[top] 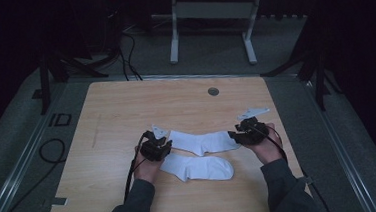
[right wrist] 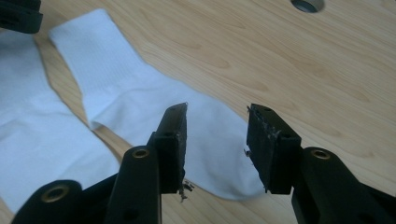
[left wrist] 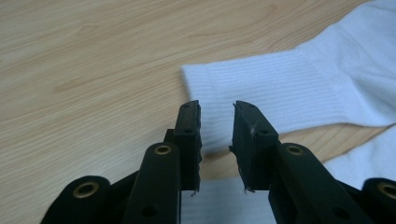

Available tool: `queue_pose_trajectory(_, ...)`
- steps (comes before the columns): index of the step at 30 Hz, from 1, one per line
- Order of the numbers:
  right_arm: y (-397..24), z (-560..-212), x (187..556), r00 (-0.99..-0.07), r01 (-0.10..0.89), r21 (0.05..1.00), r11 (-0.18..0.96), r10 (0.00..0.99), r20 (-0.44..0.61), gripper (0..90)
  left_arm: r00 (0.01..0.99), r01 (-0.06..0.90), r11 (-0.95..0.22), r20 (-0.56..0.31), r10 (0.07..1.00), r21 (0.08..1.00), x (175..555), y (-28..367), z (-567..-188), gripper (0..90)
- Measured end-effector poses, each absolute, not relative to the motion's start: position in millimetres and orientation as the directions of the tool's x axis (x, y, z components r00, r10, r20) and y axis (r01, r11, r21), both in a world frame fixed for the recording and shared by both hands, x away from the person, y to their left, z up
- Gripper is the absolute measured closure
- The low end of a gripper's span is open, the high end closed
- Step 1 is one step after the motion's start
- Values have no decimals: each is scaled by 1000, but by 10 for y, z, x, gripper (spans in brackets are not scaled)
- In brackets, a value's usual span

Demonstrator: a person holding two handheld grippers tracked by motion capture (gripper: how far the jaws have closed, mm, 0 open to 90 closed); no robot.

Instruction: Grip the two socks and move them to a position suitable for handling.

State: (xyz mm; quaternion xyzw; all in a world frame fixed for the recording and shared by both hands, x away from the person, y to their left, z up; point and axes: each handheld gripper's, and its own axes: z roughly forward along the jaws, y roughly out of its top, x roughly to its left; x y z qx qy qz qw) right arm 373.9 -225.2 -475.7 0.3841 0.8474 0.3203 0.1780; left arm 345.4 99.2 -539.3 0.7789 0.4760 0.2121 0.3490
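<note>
Socks, two white ones, lie flat near the middle of the wooden surface (top: 121,105); the far sock (top: 203,142) stretches across between the two tools, its ribbed cuff toward the left tool (top: 164,143) and its toe toward the right tool (top: 234,136); the near sock (top: 198,168) lies just beside it on the person's side, its toe pointing right and its cuff end close under the left tool; the two socks sit very close together at the cuff ends, though whether they touch there cannot be told.

From the left gripper view, the left tool (left wrist: 217,126) stands narrowly parted above the cuff of the far sock (left wrist: 280,88); its pads press on nothing, and the cloth lies flat on the surface beneath the gap; a strip of the near sock (left wrist: 219,205) shows low between the jaws.

From the right gripper view, the right tool (right wrist: 217,135) is parted wider, hovering above the toe of the far sock (right wrist: 140,102); nothing is gripped, and the toe lies flat below the gap; the near sock (right wrist: 37,116) lies off to the left of that view.

A round grommet (top: 213,91) is set in the surface near its far edge, well apart from the socks; a hand holds each tool from the near side, with dark sleeves at the bottom of the high view.
</note>
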Motion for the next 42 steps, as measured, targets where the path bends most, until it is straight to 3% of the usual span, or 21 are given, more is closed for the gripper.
queue_pose_trajectory(9,-1885,-4785,3809,-698,490,683,541,713,-64,571,437,591,-276,-13,899,758,3302,1207,-5374,700)
queue_pose_trajectory(17,-1457,-5087,4044,-727,498,646,579,685,-54,579,442,580,-294,10,897,760,3209,1253,-5354,690)
queue_pose_trajectory(29,-843,-5279,4115,-832,395,616,682,550,-76,581,420,589,-268,-5,907,762,3171,1362,-5355,688)
queue_pose_trajectory(38,-677,-5459,4198,-864,395,584,709,503,-25,550,409,604,-267,-5,912,751,3203,1402,-5410,689)
queue_pose_trajectory(42,-719,-5462,4226,-868,394,586,708,497,-17,602,413,604,-271,-3,911,749,3193,1403,-5411,688)
